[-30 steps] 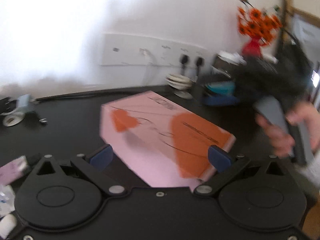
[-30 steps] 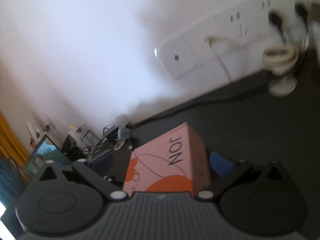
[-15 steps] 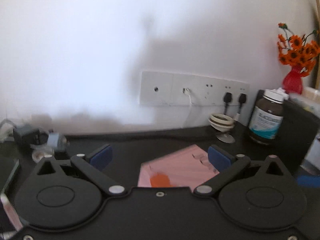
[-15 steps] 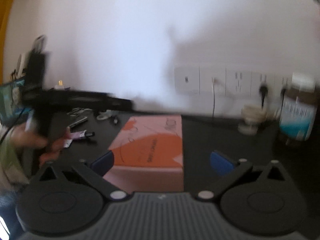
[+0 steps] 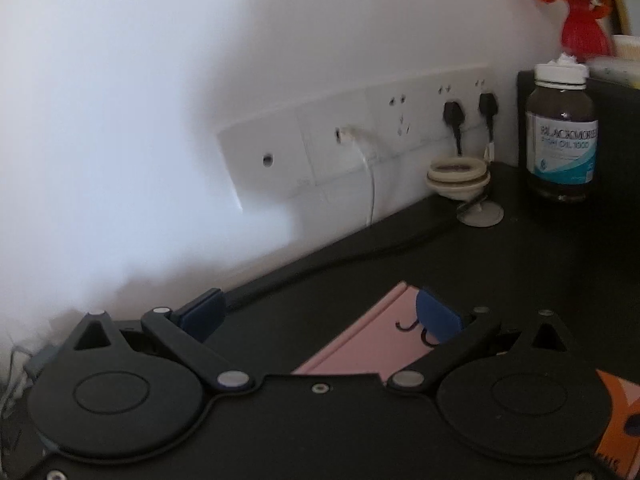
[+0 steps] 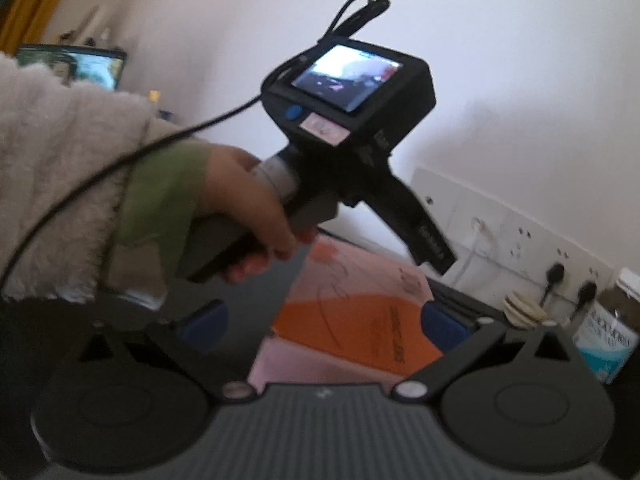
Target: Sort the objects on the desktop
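Pink-and-orange box (image 6: 360, 320) lies flat on the black bench (image 5: 500, 264), its long side running toward the wall. We find both grippers standing wide open with nothing held.

Seen from the left wrist, the left gripper (image 5: 318, 314) sits over the box's far left corner: its right blue pad overlaps the pink lid, while the left pad is out over bare bench, clear of the box. We cannot tell whether the right pad touches the lid.

Seen from the right wrist, the right gripper (image 6: 324, 324) frames the box between its blue pads, with a gap on each side. Ahead of it, the person's left hand (image 6: 248, 216) grips the handle of the other device, a green cuff and pale fleece sleeve (image 6: 60, 184) behind it.

Against the wall we note a brown supplement bottle (image 5: 562, 136) with a white cap, upright at the far right, and a small cream stand (image 5: 460, 184) just beside it under the wall sockets (image 5: 360, 148).
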### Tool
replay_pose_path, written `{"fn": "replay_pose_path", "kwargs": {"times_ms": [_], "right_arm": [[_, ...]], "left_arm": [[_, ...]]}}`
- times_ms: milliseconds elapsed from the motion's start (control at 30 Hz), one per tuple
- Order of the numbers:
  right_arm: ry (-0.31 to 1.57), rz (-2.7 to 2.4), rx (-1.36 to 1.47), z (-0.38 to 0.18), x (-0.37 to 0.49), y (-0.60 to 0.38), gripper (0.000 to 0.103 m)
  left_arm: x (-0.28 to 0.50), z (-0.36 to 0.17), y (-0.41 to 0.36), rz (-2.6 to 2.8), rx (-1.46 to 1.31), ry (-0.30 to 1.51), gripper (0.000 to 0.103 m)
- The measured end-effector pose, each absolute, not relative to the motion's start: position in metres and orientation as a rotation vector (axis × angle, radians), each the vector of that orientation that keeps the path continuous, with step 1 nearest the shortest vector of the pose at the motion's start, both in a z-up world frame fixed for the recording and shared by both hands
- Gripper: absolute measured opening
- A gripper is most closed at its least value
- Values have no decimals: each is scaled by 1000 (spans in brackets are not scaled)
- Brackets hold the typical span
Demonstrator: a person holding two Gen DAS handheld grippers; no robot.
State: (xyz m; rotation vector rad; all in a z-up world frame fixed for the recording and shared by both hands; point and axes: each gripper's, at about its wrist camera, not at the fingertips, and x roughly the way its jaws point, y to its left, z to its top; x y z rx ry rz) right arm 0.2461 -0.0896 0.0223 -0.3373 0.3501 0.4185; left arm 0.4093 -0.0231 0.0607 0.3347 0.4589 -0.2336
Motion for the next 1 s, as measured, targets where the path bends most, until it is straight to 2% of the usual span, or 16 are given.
{"fn": "replay_pose_path", "kwargs": {"times_ms": [167,567,1000], "right_arm": [[415,394,-266,24,257,-99,102],[431,361,-262,22,246,-114,102],[502,288,-100,21,240,-170,102]], "left_arm": [[408,61,-19,-235,326,472,103],[380,61,-6,-221,329,454,103],[347,71,4,-270,321,453,103]]}}
